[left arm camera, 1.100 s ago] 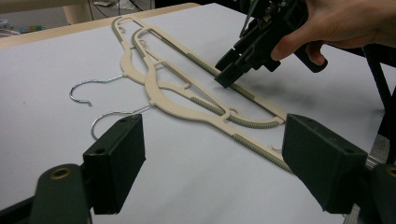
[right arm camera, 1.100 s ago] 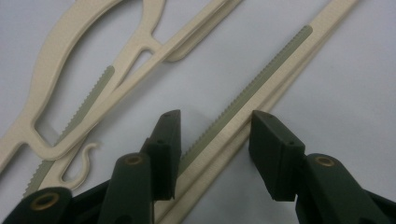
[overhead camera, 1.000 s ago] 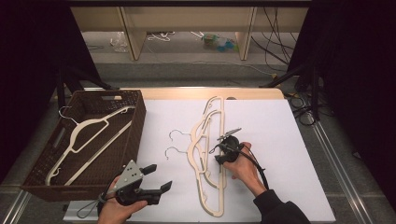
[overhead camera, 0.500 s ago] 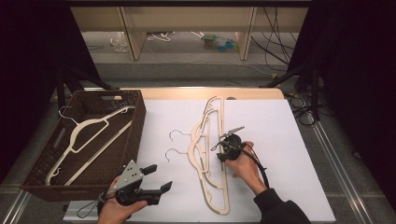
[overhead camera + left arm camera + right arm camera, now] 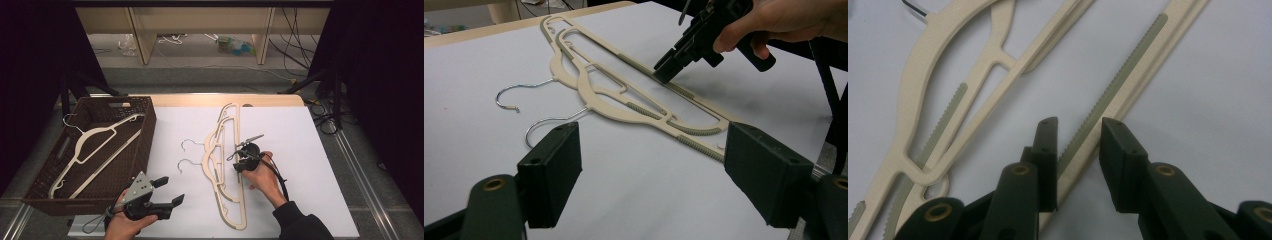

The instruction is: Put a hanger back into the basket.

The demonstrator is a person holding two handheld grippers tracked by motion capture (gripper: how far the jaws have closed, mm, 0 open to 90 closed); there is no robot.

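Two cream plastic hangers [image 5: 222,165] with metal hooks lie overlapped on the white table top. My right gripper [image 5: 239,167] points down at the long straight bar [image 5: 1128,75] of the rightmost hanger. Its jaws [image 5: 1078,125] have just been closing and straddle that bar, one pad on each side, with a sliver of room left. The left gripper view shows the same gripper [image 5: 664,75] tipped onto the bar. My left gripper [image 5: 170,192] hovers open and empty near the front edge, its jaws [image 5: 651,165] aimed at the hangers.
A dark woven basket [image 5: 145,145] stands at the left with one cream hanger [image 5: 95,145] inside. The table's wooden far edge [image 5: 225,99] lies beyond the white sheet. Cables and shelf legs sit on the floor behind.
The right gripper's jaws have drawn closer together over the hanger bar. Both hands have kept their places.
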